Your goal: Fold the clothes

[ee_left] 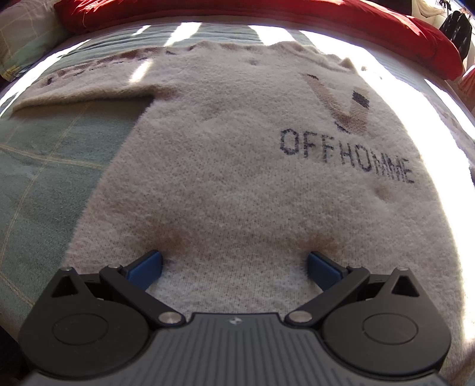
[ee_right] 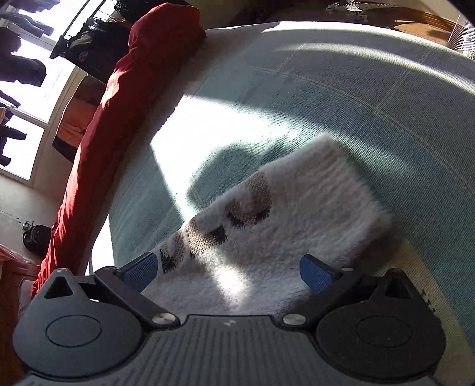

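The left claw (ee_left: 236, 268), its blue ribbed pads spread wide with nothing pinched, hovers at the hem of a fuzzy cream knitted sweater (ee_left: 237, 166) lying flat ahead of it on a pale green woven bedspread with thin yellow check lines (ee_left: 44, 166); one sleeve stretches away to the claw's left, dark "OFF HOMME" lettering sits ahead to its right, and a crumpled red quilt (ee_left: 267, 14) lies beyond. The right claw (ee_right: 228, 271), also spread and gripping nothing, sits over the other fluffy sleeve (ee_right: 285, 213), patterned with brown and black patches and ending in a ribbed squared cuff, with the red quilt to its left.
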`<state>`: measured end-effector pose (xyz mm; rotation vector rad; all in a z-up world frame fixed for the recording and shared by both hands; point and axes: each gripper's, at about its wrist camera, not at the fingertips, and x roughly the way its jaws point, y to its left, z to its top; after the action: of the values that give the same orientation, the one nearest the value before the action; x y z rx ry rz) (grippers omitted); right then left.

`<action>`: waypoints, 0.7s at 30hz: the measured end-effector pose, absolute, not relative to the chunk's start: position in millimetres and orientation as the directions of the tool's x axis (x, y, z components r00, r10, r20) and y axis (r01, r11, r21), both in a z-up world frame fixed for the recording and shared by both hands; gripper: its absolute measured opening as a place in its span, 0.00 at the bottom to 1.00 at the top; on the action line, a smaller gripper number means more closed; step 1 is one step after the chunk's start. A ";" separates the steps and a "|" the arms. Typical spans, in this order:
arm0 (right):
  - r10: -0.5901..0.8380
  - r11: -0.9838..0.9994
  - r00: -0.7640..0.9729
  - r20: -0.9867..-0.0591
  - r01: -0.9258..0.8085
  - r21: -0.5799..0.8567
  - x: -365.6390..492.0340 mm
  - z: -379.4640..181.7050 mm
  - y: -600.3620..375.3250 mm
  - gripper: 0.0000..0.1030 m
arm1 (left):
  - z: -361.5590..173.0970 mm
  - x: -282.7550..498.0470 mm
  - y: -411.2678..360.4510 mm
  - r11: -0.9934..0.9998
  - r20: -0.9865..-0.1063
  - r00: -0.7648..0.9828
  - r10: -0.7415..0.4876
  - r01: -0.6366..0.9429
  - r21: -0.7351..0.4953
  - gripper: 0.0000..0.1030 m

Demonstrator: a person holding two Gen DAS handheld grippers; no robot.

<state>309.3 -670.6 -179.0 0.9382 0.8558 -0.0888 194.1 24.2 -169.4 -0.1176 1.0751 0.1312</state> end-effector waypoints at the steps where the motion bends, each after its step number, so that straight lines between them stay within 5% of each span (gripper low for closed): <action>1: 0.273 0.607 0.683 -0.677 0.424 0.672 302.1 -176.8 -675.3 1.00 | -169.1 194.5 24.0 0.986 -0.883 0.467 0.051 -0.164 -0.030 1.00; 12: 0.292 0.584 0.718 -0.632 0.389 0.712 240.3 -167.0 -681.8 1.00 | -131.1 198.3 -13.0 0.997 -0.836 0.543 0.073 -0.057 0.050 0.98; 21: 0.409 0.649 0.701 -0.584 0.226 0.727 211.8 -132.7 -610.6 1.00 | -106.0 212.0 -21.5 0.999 -0.819 0.572 -0.047 0.019 -0.044 0.98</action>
<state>211.8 -610.6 -132.7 0.8831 0.8131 0.1182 212.0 -21.5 -106.0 -0.0314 0.9609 -0.0386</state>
